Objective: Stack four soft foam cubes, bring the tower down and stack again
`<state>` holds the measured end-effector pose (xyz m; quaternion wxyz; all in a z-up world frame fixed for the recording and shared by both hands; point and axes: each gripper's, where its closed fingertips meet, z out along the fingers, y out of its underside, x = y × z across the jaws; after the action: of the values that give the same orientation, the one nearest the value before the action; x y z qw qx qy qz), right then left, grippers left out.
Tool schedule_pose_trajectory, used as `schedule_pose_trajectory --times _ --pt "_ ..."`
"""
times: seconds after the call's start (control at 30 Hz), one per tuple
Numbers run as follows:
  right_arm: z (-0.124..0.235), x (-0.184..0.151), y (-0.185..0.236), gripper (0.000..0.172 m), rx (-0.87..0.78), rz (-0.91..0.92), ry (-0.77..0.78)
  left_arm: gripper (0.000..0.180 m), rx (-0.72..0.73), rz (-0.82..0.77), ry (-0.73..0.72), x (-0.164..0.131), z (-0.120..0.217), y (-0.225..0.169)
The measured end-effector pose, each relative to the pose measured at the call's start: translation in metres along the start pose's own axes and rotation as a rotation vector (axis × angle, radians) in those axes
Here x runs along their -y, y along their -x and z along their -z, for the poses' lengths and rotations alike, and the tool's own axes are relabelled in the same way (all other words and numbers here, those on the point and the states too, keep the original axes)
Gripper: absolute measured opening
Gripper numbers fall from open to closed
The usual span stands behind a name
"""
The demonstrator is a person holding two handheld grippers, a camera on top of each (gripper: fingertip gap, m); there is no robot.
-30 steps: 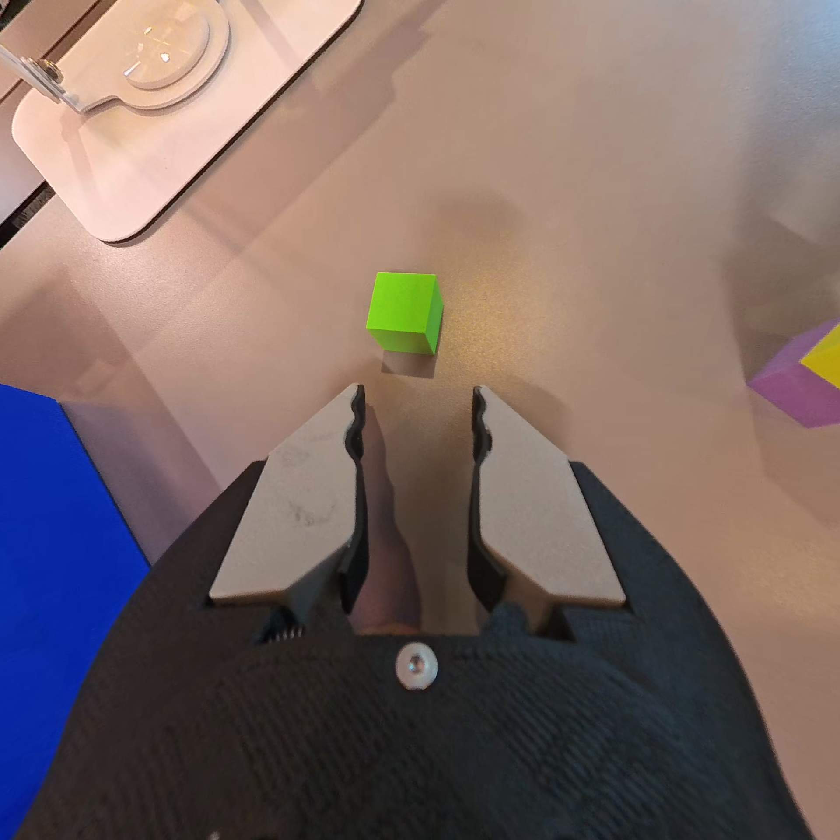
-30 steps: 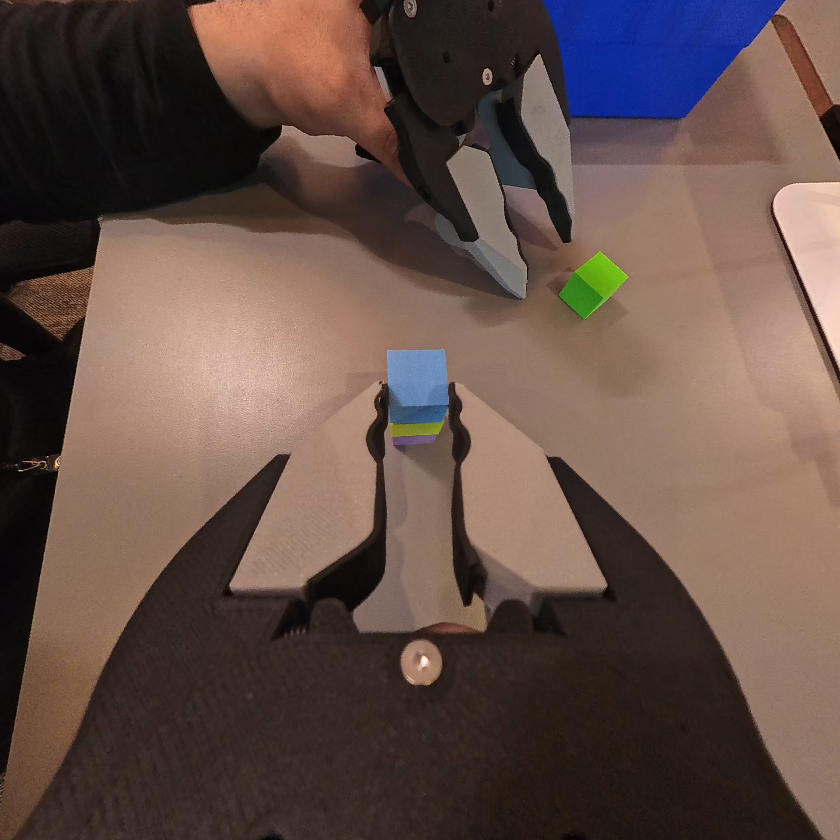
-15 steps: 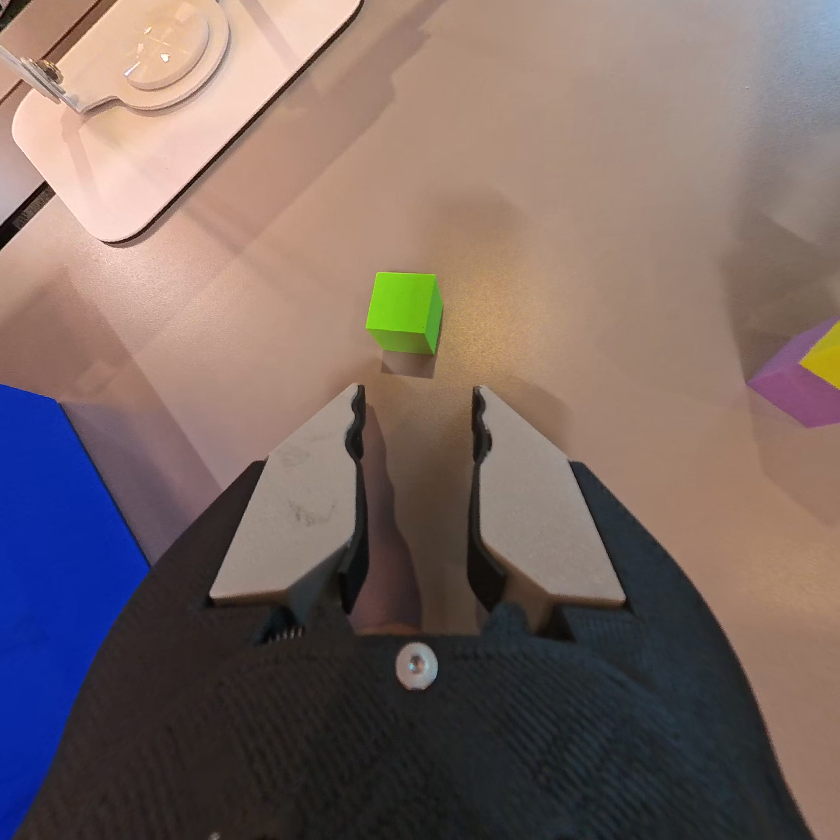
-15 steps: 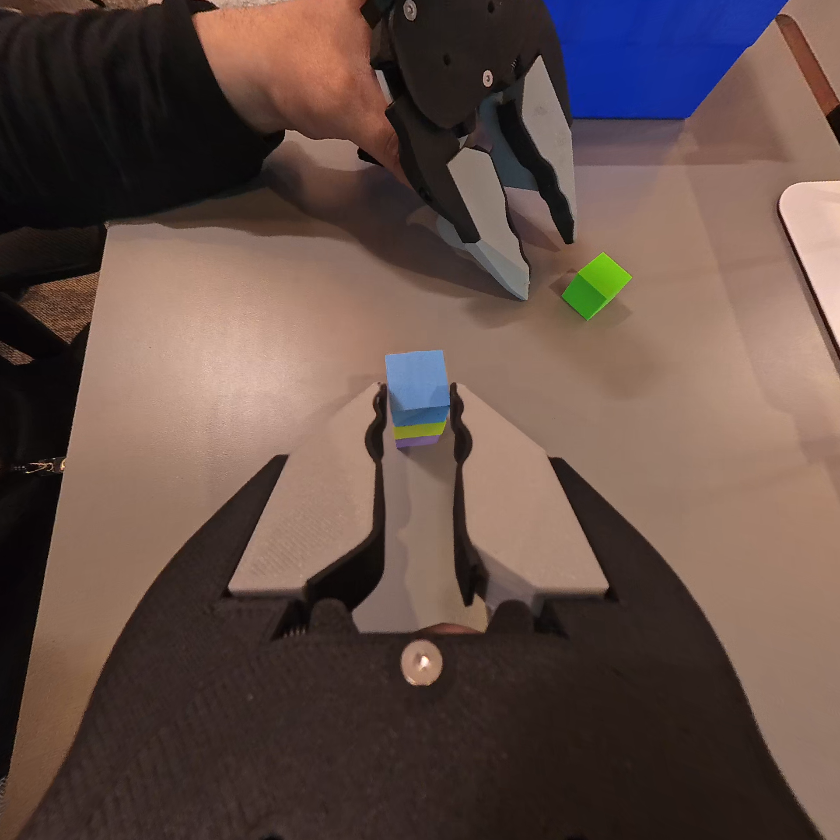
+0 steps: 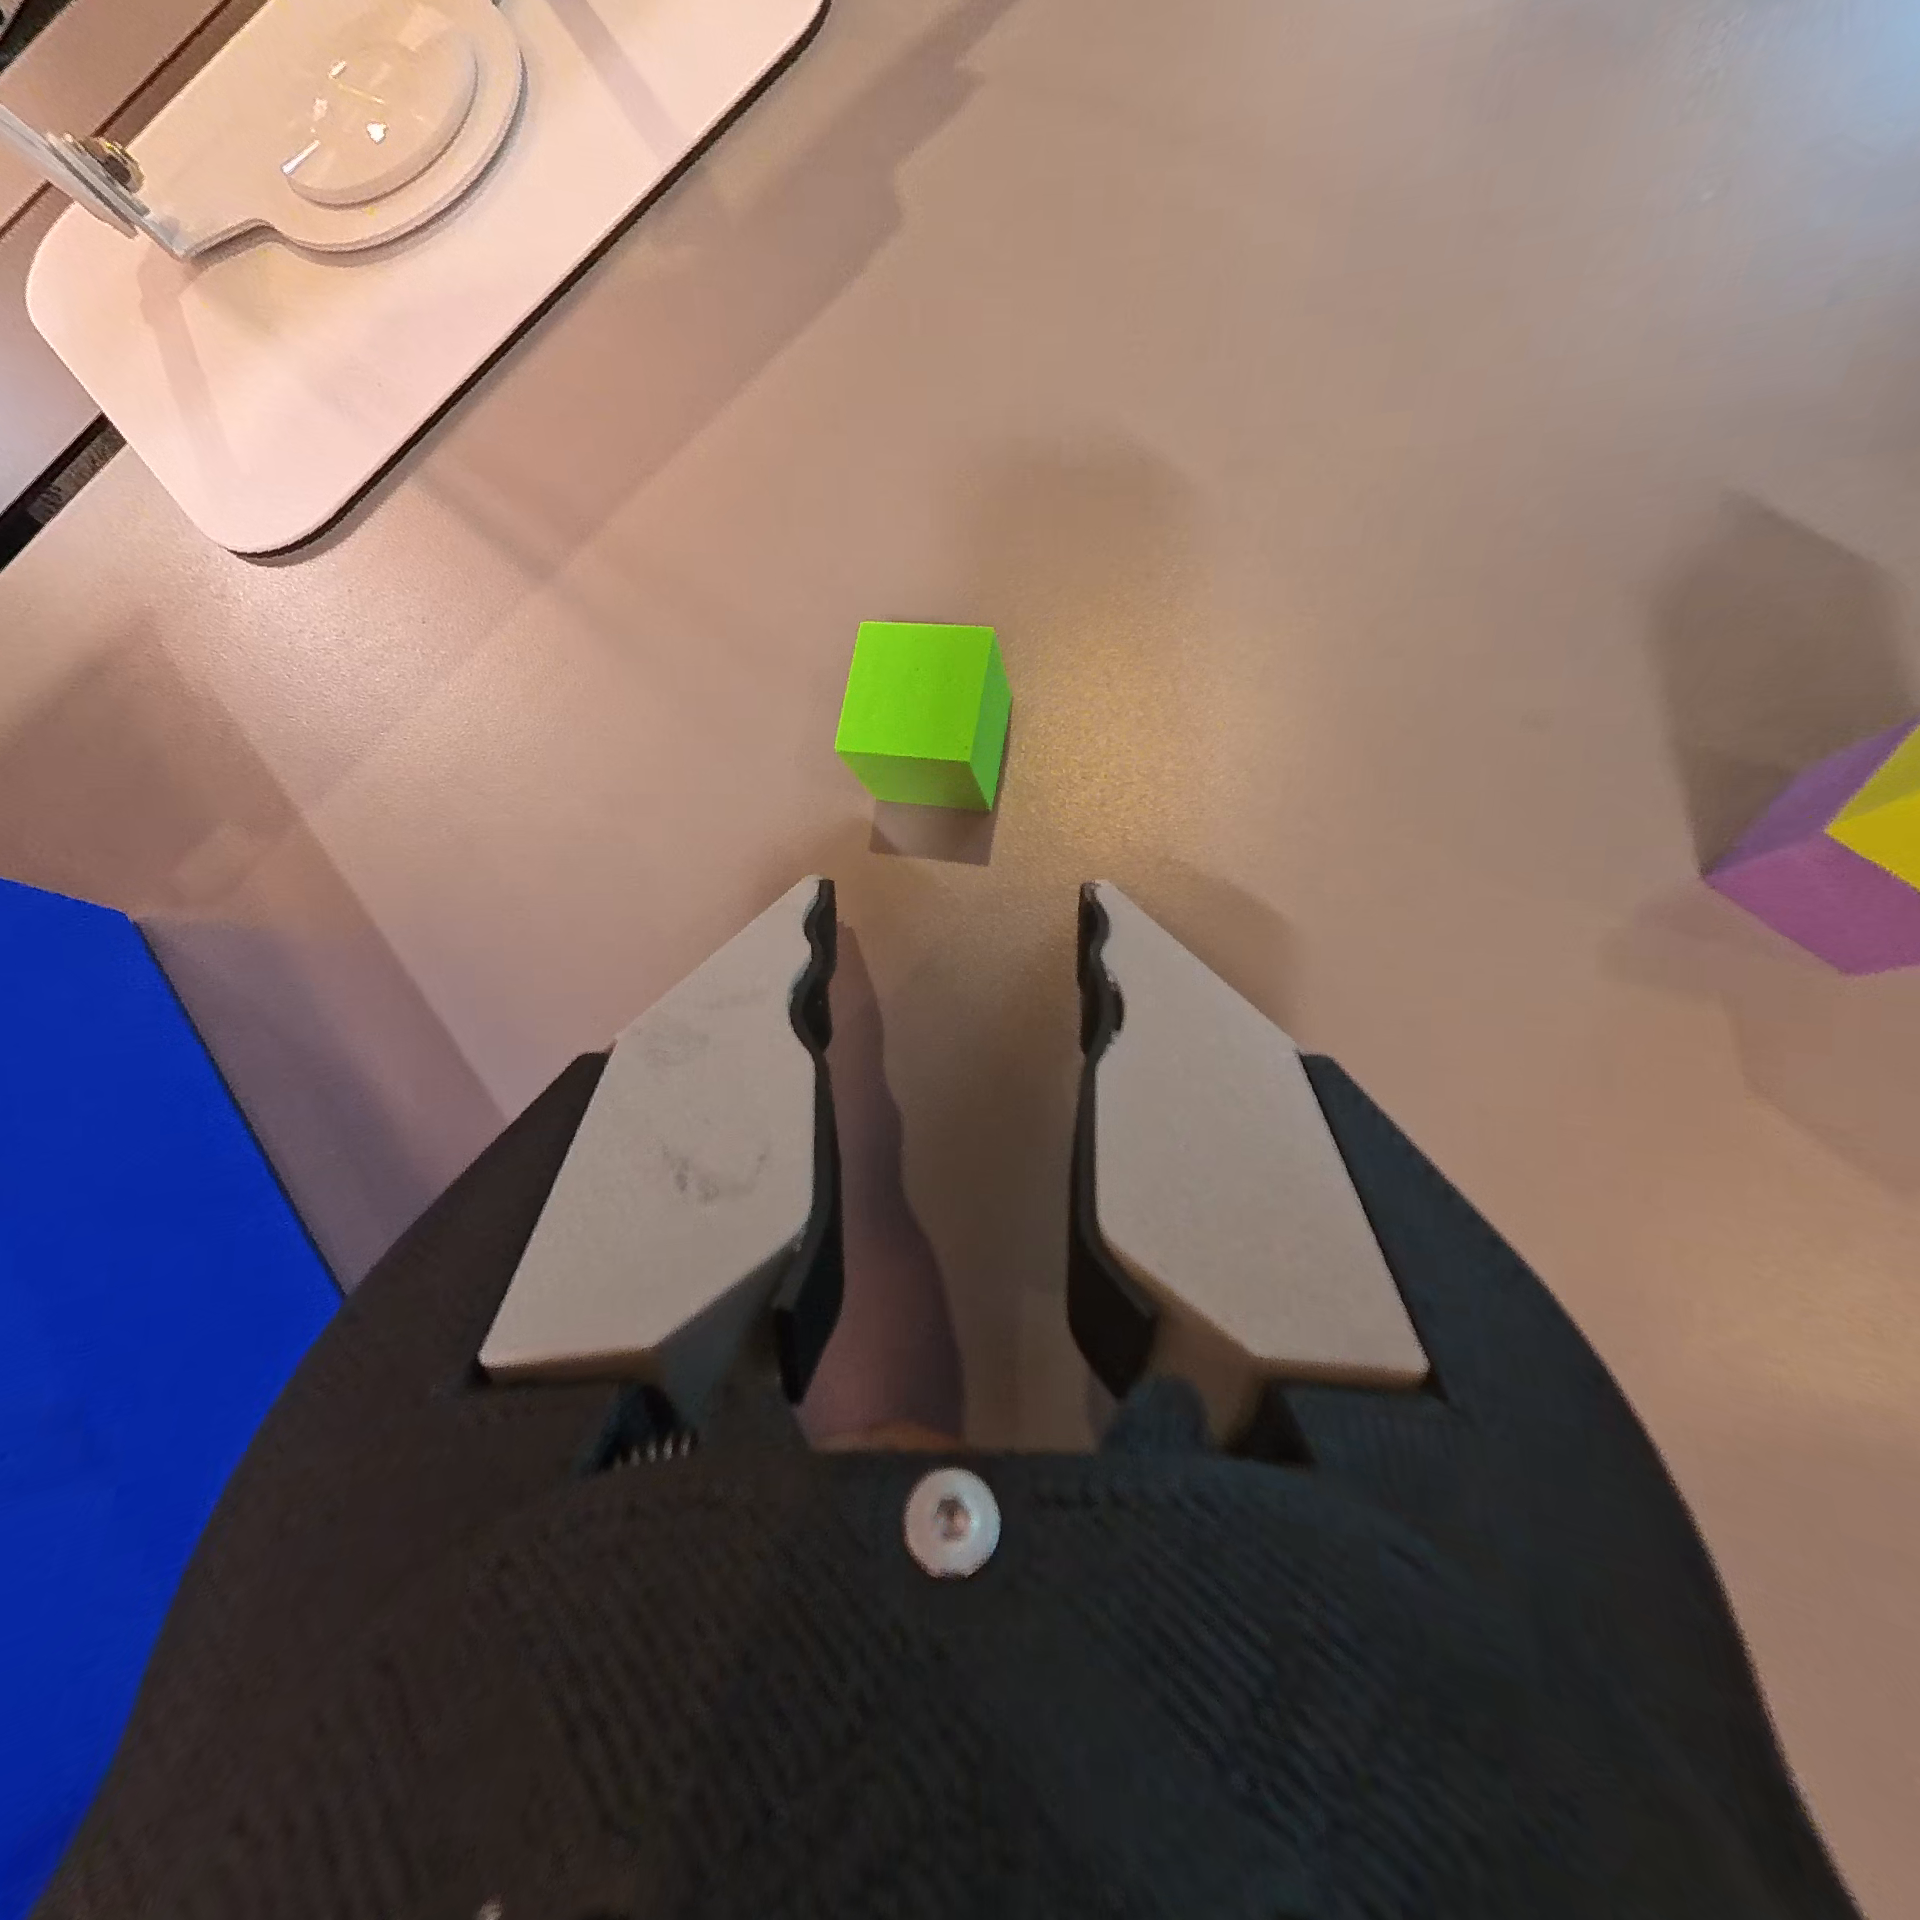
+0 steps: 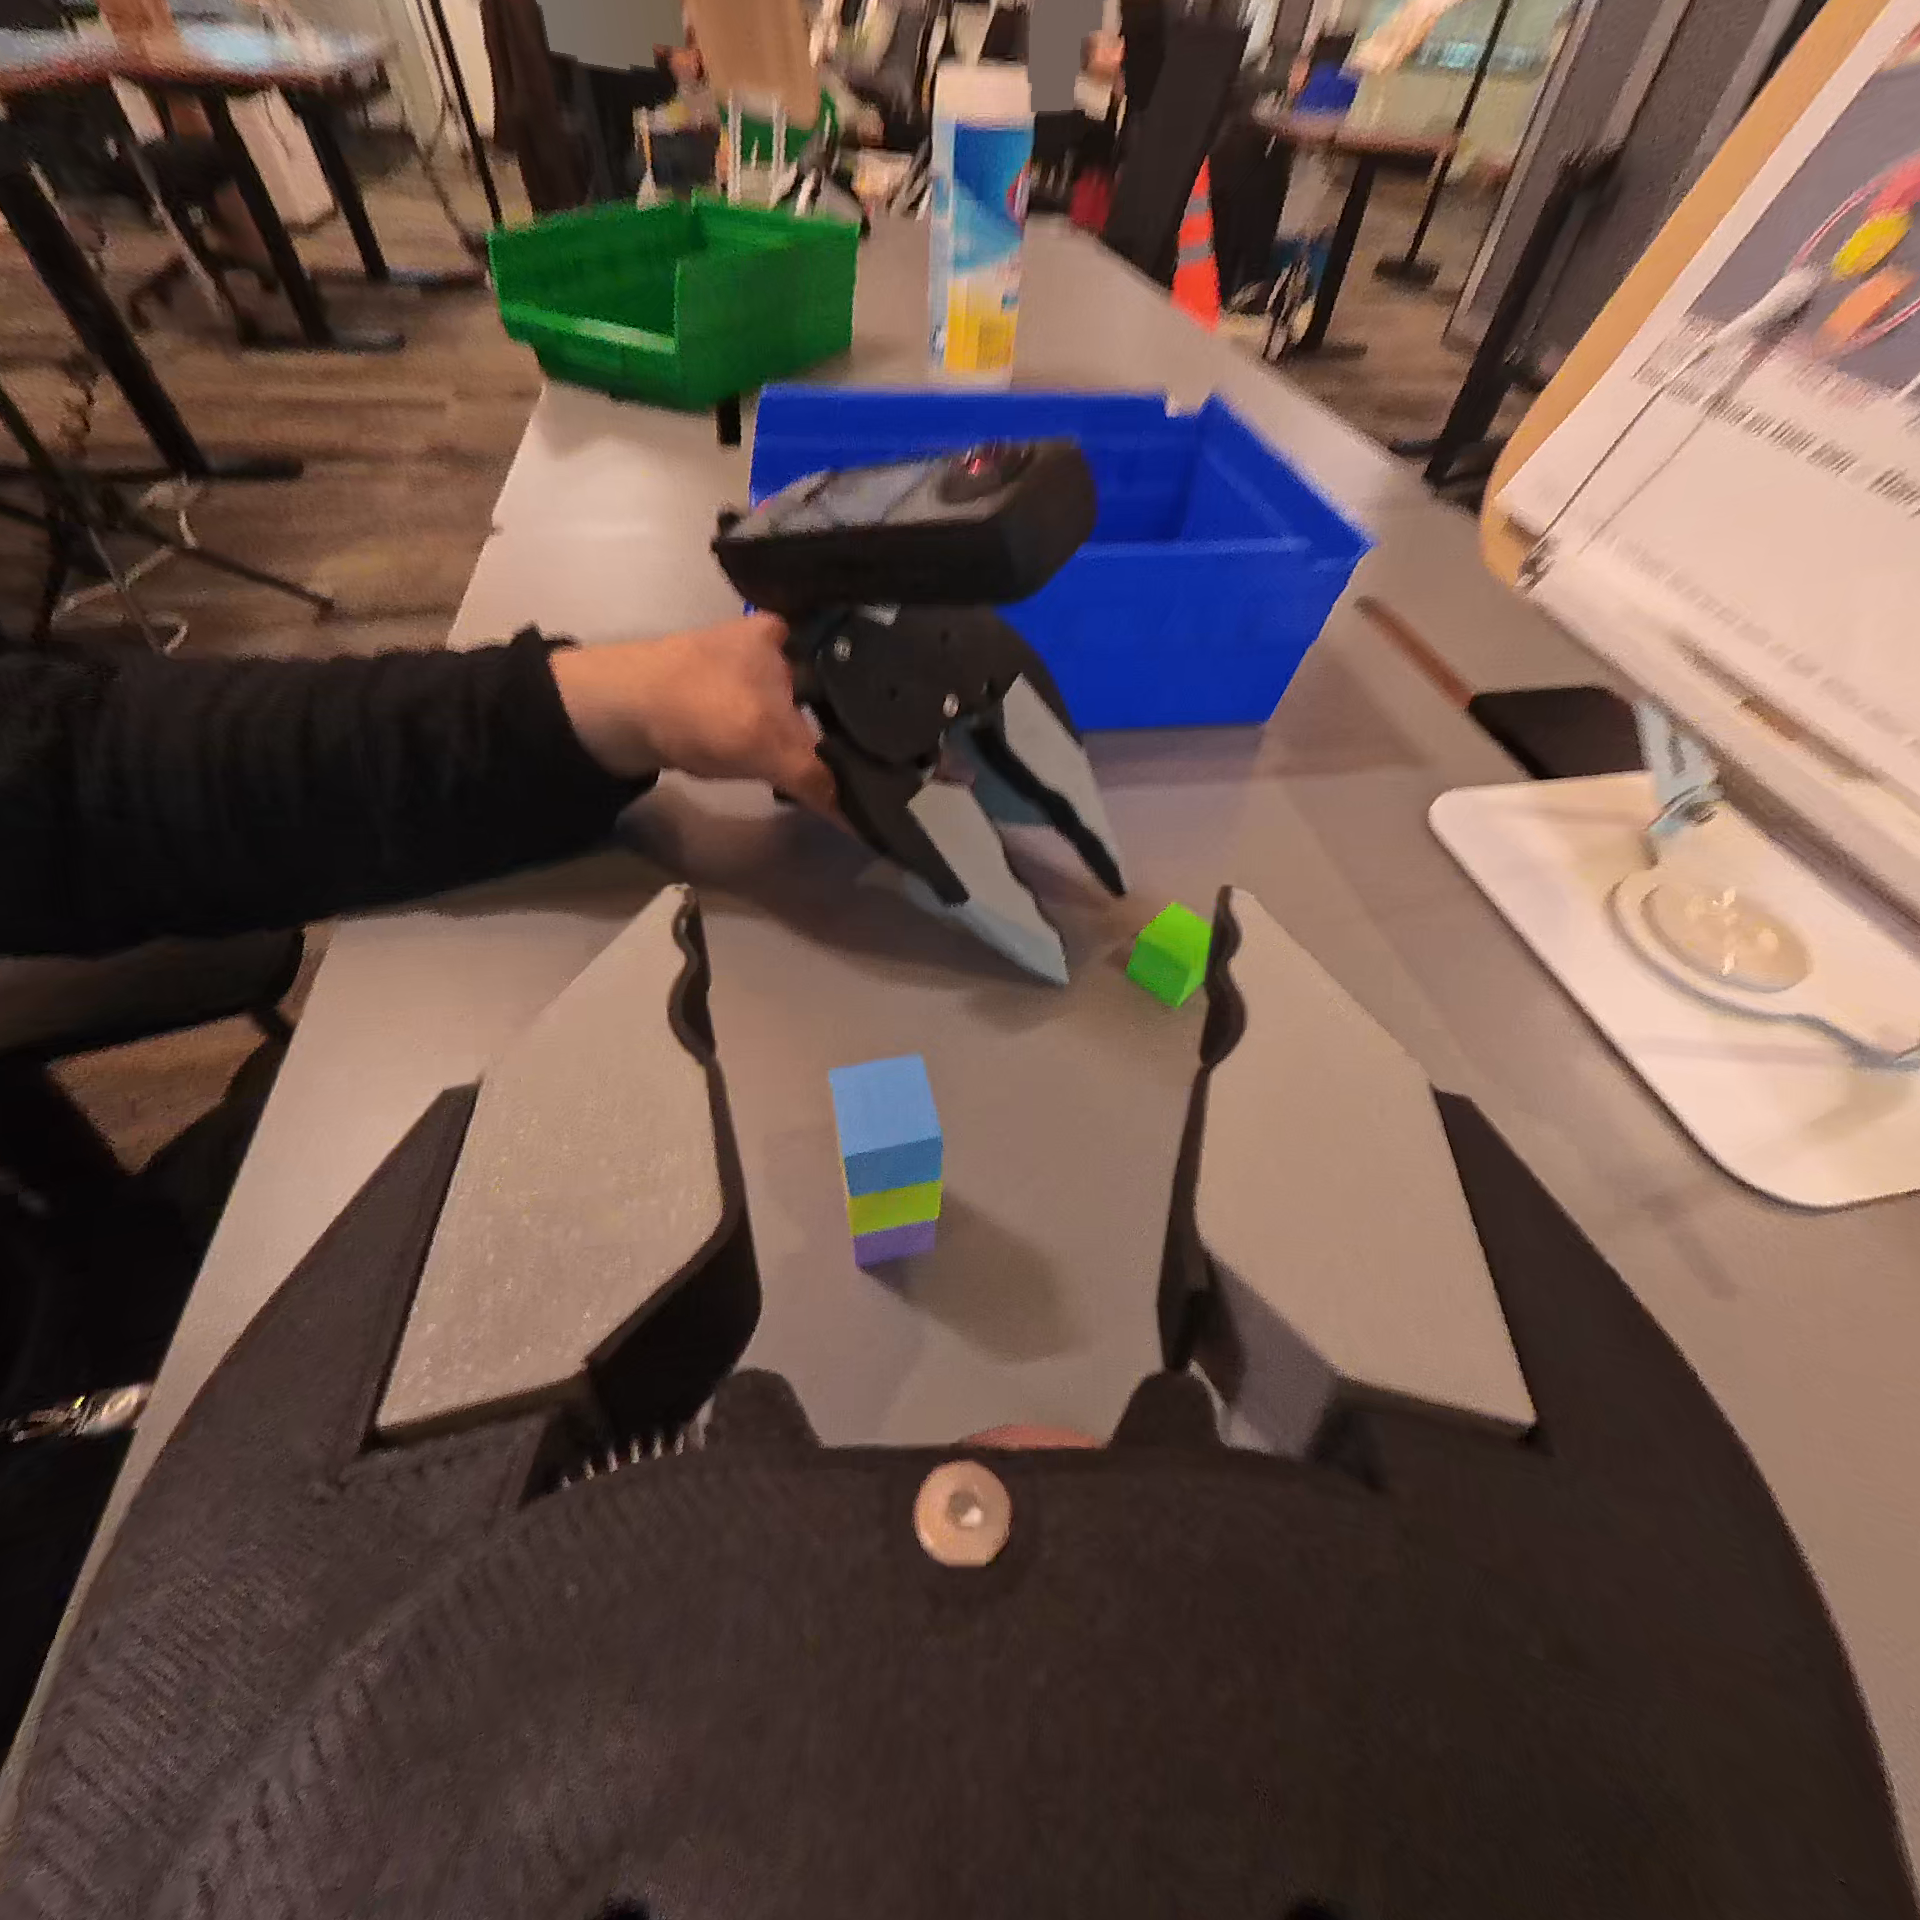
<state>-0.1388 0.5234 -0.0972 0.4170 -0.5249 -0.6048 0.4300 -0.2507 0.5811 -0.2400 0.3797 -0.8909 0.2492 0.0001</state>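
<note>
Blue cube (image 6: 885, 1107) topping yellow-green and purple cubes at frame centre on grey counter (image 6: 1039, 1299), right hand-held gripper (image 6: 956, 935) spread wide and bare, left hand-held gripper (image 5: 954, 904) partly open, bare, near green cube (image 5: 920, 707)

- My left wrist view looks steeply down, close over the table (image 5: 1351, 416).
- My right wrist view sits higher, facing far; both share the green cube (image 5: 920, 717).

The right gripper (image 6: 954, 935) is held raised with its jaws spread wide and nothing between them. Farther off to the left, a hand (image 6: 698, 709) in a black sleeve (image 6: 291, 769) holds the left gripper (image 5: 954, 914) tilted downward, jaws parted and bare.
</note>
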Motion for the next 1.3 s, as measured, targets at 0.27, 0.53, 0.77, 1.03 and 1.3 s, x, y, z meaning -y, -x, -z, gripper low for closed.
schedule_pose_trajectory --times 0.27,0.53,0.77,1.03,1.3 --pt "0.006 0.002 -0.032 0.096 -0.151 -0.058 -0.049 0.045 -0.004 0.003 -0.003 0.000 0.000 -0.001" --pt "0.001 -0.007 -0.030 0.093 -0.155 -0.022 0.007 0.050 -0.003 0.017 -0.027 0.004 -0.003 0.000" --pt "0.002 -0.005 -0.030 0.091 -0.149 -0.031 0.001 0.058 -0.033 0.065 -0.077 0.012 -0.013 -0.001" --pt "0.004 -0.002 -0.026 0.089 -0.129 -0.037 -0.013 0.061 -0.086 0.082 -0.078 0.018 -0.021 0.004" --pt "0.005 -0.002 -0.026 0.087 -0.126 -0.029 -0.007 0.057 -0.161 0.106 -0.071 0.025 -0.032 0.006"
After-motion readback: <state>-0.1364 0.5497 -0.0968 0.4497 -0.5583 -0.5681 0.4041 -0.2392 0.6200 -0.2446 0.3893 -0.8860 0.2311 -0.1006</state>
